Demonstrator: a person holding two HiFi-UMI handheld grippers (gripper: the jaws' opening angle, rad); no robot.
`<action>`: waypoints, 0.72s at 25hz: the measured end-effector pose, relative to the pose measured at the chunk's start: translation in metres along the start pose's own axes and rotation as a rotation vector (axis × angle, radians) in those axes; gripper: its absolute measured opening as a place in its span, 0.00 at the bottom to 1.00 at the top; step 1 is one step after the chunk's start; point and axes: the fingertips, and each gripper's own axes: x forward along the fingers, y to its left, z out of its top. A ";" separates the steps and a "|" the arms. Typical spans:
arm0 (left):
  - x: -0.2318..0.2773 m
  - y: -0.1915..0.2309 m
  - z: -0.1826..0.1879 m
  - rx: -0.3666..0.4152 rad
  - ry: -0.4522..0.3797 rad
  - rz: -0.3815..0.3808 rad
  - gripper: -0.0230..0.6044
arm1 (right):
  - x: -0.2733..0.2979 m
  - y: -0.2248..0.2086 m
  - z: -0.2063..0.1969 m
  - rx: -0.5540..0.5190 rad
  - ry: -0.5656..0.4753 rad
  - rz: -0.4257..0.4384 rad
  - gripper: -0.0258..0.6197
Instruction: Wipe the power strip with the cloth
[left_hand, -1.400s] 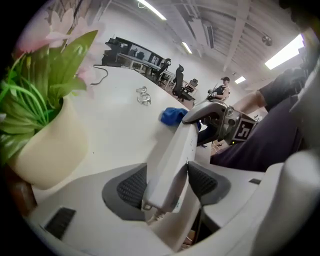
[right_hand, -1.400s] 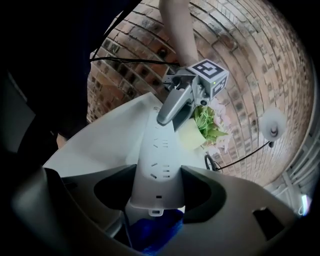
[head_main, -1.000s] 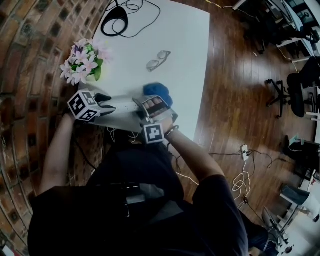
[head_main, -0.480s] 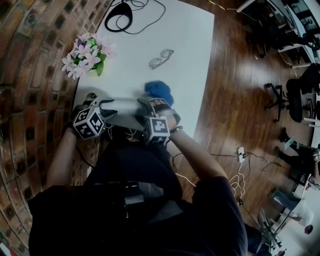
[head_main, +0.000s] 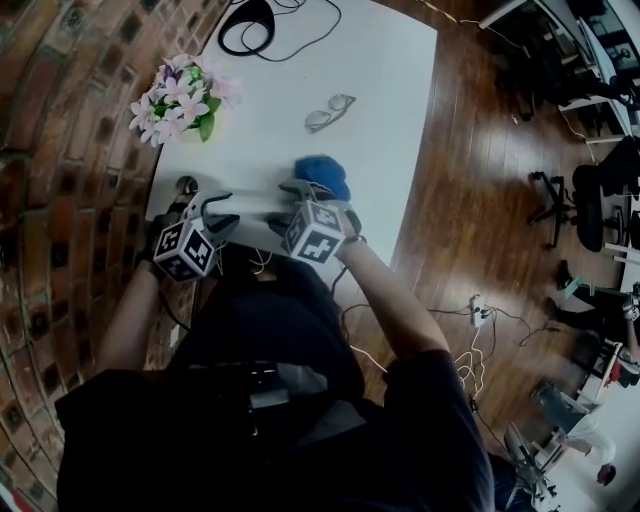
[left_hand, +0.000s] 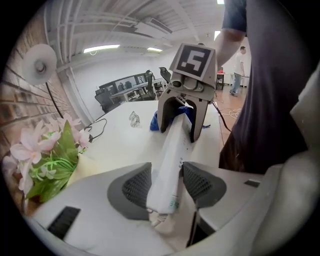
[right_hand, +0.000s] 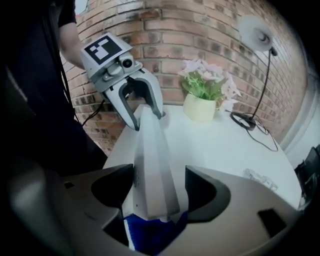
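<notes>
Power strip (head_main: 255, 208): white and long, found along the near edge of the tabletop (head_main: 380, 70), with one end set inside each tool.
Left tool (left_hand: 165, 185): clenched on the strip's left end. Its jaws have just been closing, and both pads (left_hand: 131, 187) are pressed to the strip's sides.
Right tool (right_hand: 159, 187): released. Its jaws have just been opening and are held wide, and the strip's other end is seen between them, not squeezed.
Cloth (head_main: 322, 175): blue and bunched on the tabletop just beyond the right tool. In the right gripper view it is seen under the strip's end.
Flowers (head_main: 180, 95): pink, set at the far left by the brick wall (head_main: 60, 150).
Glasses (head_main: 330, 112): laid well beyond the cloth.
</notes>
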 end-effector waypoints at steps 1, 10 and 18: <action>0.000 0.001 0.000 -0.022 0.007 -0.006 0.36 | 0.002 0.003 0.001 -0.034 0.015 0.008 0.53; -0.015 0.029 0.003 -0.297 -0.027 0.006 0.31 | 0.005 -0.017 -0.003 -0.288 0.109 -0.195 0.43; -0.008 0.045 0.000 -0.478 -0.051 -0.010 0.31 | -0.001 -0.032 0.003 -0.386 0.107 -0.336 0.42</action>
